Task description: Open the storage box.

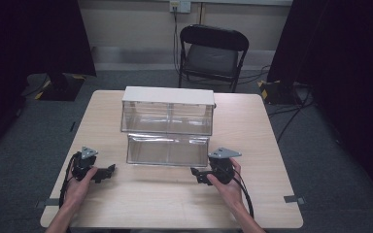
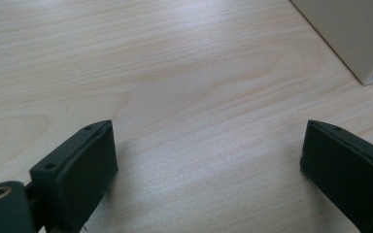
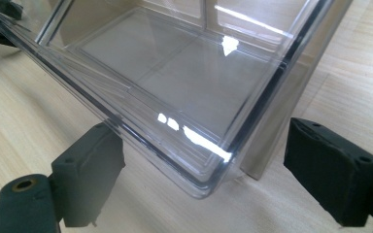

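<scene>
On pale woodgrain, both released tools (image 1: 106, 171) (image 1: 197, 174) flank a clear plastic drawer (image 1: 167, 149).

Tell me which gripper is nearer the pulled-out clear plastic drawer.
Right. The right gripper sits at the clear plastic drawer's front right corner, jaws open; the left gripper rests farther off, left of its front left corner.

Clear plastic drawer (image 1: 167, 150) pulled out toward the table's near edge, empty, level, from a white-topped two-drawer cabinet (image 1: 168, 95) mid-table

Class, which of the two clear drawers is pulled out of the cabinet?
The lower drawer: it juts toward the person, while the upper drawer sits flush in the cabinet.
</scene>
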`<state>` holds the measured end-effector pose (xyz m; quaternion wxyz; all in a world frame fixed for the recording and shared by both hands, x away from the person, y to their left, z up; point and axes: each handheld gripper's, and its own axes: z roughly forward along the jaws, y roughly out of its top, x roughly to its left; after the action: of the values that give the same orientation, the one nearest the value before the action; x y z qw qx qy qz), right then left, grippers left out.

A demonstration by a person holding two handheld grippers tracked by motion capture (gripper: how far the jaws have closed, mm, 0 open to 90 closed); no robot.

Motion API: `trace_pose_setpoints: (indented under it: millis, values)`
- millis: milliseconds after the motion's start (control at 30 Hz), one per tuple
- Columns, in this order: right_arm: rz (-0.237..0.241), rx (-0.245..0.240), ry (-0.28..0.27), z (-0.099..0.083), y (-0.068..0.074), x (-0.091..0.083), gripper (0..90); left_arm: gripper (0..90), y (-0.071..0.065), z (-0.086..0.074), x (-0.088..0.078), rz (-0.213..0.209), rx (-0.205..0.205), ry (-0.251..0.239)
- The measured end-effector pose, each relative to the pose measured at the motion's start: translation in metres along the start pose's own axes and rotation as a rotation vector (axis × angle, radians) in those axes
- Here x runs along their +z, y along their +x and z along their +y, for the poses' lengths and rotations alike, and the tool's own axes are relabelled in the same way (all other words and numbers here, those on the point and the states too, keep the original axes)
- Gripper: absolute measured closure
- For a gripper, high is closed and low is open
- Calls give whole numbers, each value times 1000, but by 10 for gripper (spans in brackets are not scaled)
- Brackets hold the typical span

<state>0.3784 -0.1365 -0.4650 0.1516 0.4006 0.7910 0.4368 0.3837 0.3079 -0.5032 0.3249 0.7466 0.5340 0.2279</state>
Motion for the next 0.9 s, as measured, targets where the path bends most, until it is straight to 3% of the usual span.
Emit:
trace_pose_setpoints:
  millis: [333,900]
  values:
    - [15,-6,-5,1,2,-2,144,56,0,0,0,0,0,0]
    - [-4,-17,0,2,4,-4,148,56,0,0,0,0,0,0]
